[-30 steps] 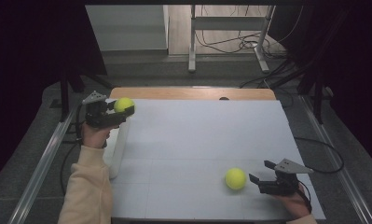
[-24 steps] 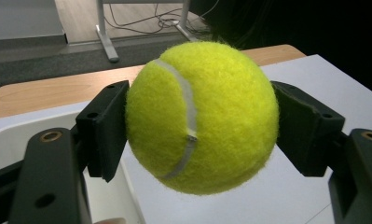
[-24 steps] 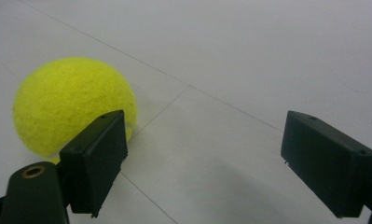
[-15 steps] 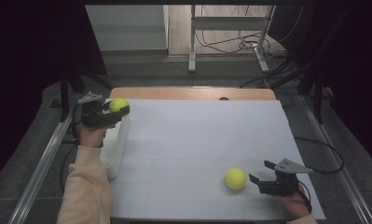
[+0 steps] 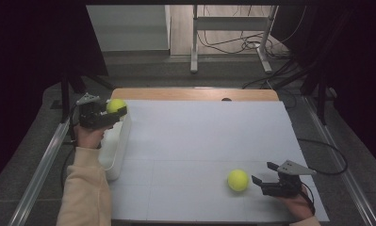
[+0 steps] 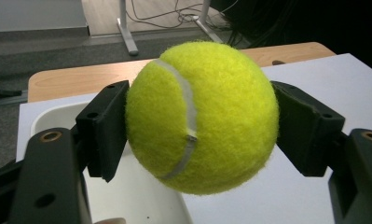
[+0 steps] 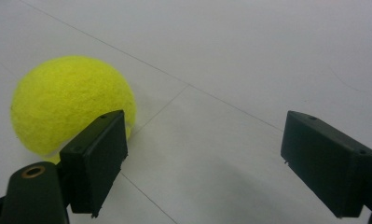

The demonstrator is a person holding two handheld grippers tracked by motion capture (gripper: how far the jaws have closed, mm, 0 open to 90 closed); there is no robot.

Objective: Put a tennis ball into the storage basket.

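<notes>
My left gripper [image 5: 114, 112] is shut on a yellow tennis ball [image 5: 116, 105] and holds it over the far end of a white bin [image 5: 117, 146] at the table's left edge. In the left gripper view the ball [image 6: 200, 114] is squeezed between both black pads, with the bin [image 6: 141, 196] below. A second tennis ball [image 5: 238, 180] lies on the white table near the front right. My right gripper [image 5: 263, 173] rests just right of it, open, nothing between its fingers. In the right gripper view that ball [image 7: 69, 102] sits beyond the left pad [image 7: 97, 161].
The white table sheet [image 5: 204, 141] spreads between the two hands. A wooden strip [image 5: 195, 94] borders its far edge. Metal rails [image 5: 39, 165] run along both sides, and cables lie on the floor beyond the table.
My left gripper has shifted a little to the left with the ball, from the table's edge to above the bin. The right gripper and the second ball have stayed put.
</notes>
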